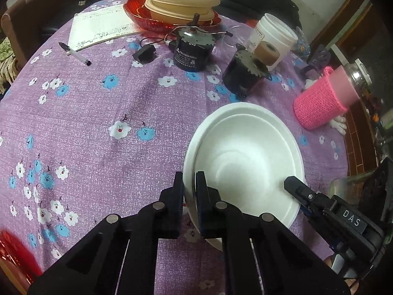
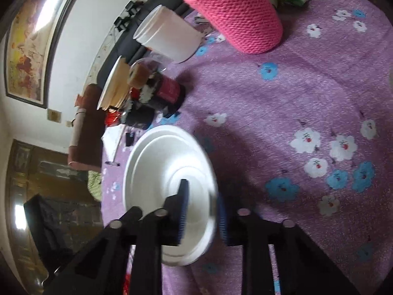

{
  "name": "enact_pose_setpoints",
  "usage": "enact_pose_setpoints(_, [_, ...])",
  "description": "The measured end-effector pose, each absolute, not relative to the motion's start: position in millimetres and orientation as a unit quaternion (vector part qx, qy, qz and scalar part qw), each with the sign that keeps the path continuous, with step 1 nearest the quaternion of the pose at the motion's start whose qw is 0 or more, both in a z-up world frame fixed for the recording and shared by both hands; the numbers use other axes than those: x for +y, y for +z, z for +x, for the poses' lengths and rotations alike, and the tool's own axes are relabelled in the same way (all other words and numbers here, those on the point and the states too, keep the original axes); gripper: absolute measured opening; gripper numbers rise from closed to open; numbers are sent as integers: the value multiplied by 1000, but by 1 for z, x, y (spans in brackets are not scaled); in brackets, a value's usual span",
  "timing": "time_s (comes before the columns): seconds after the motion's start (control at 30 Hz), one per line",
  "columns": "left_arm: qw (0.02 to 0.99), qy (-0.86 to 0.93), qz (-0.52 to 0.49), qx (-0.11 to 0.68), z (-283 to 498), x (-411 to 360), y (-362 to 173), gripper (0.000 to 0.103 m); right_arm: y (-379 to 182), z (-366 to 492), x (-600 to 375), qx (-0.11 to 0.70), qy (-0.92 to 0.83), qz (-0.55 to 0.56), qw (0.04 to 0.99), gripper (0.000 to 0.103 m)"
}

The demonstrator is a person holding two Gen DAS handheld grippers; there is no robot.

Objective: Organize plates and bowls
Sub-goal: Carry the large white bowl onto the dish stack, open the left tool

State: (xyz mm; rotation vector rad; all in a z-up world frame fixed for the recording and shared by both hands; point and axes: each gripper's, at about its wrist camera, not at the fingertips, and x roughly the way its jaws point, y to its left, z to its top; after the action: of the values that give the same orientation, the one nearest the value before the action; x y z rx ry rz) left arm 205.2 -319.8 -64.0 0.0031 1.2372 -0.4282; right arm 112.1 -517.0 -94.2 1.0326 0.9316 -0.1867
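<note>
A white foam bowl (image 1: 245, 157) with a second one nested under it rests on the purple flowered tablecloth at the right. My left gripper (image 1: 189, 186) is shut on the bowl's near left rim. My right gripper (image 2: 202, 204) straddles the opposite rim of the bowl (image 2: 162, 162), jaws apart, one finger inside and one outside; its finger (image 1: 294, 186) shows in the left wrist view. At the table's far edge a stack of cream bowls (image 1: 181, 0) sits in a red plate (image 1: 147, 19).
Two black motors (image 1: 191, 49) (image 1: 245, 73), a white jar (image 1: 275, 36), a tape roll (image 1: 266, 51), a pink knitted bottle (image 1: 324, 98), a notebook (image 1: 103, 27), a pen (image 1: 75, 54) and a small black adapter (image 1: 145, 54) lie on the cloth. A red object (image 1: 14, 253) sits at the near left.
</note>
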Motion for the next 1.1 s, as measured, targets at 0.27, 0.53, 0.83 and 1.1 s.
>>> enact_pose_setpoints(0.27, [796,-203,-2,570,199,-316,-59,7,-92,109,-516,427,-102,465,769,7])
enact_pose_setpoints(0.53, [815,-197,-28,544,179,-281,-32,7,-63,102,-494,413,-84,439,794,6])
enact_pose_setpoints(0.83, [852,-173,-44,491,133,-214,10,7,-23,70,-434,390,-23,401,828,7])
enact_pose_setpoints(1.1, [888,-134,-43,437,76,-127,59,7,25,35,-356,366,56,372,851,9])
